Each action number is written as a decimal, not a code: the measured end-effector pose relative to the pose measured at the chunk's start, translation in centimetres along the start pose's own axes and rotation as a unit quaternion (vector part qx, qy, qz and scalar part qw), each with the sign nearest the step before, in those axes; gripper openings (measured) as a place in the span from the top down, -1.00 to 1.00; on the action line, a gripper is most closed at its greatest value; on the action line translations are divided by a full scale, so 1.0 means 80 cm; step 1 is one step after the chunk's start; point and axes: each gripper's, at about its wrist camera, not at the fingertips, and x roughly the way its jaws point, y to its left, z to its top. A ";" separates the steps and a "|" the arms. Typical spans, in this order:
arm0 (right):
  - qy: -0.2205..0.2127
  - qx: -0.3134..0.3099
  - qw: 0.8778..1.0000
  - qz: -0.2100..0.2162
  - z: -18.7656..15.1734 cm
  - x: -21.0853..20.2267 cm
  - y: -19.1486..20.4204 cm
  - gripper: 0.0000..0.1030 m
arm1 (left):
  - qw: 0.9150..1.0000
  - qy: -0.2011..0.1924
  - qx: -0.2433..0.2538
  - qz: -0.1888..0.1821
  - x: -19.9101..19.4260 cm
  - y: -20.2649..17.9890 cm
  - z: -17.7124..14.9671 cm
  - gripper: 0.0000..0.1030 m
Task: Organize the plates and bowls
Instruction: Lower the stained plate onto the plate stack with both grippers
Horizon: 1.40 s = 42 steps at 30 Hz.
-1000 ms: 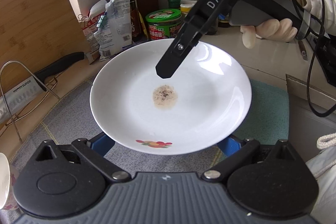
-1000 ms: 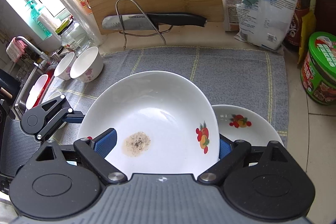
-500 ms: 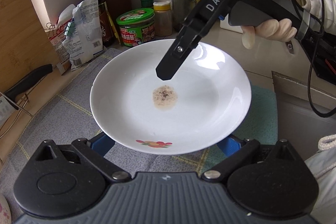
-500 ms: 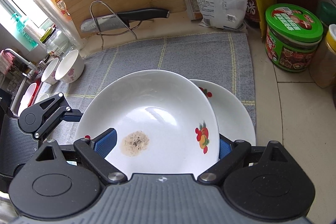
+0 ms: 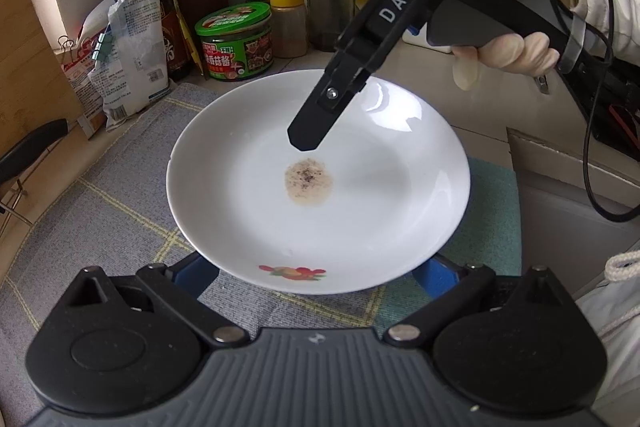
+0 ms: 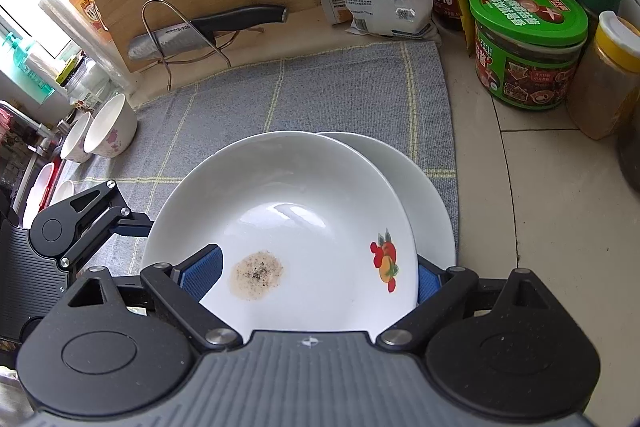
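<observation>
White plate (image 6: 304, 227) with brown stain, held over second plate (image 6: 428, 195) on grey mat (image 6: 340, 87). Left gripper (image 5: 316, 271) and right gripper (image 6: 316, 275) spread wide, blue pads flanking rim; actual clamping: cannot tell.

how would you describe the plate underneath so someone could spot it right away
On the grey checked cloth, near its edge by the green-lidded jar, lies a white plate. It peeks out as a crescent from under the held plate, which has the brown speckled stain.
</observation>
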 end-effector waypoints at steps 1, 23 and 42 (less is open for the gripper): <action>0.001 0.000 1.000 0.000 0.000 0.001 0.000 -0.88 | 1.000 0.001 -0.001 -0.001 0.000 0.000 0.000 -0.96; 0.033 -0.026 0.998 -0.052 0.007 0.032 0.010 -0.88 | 1.000 0.007 -0.005 -0.024 0.002 0.010 0.006 -0.96; 0.051 -0.042 0.995 -0.075 0.011 0.036 0.019 -0.89 | 1.000 -0.001 0.002 -0.026 -0.010 0.009 0.000 -0.94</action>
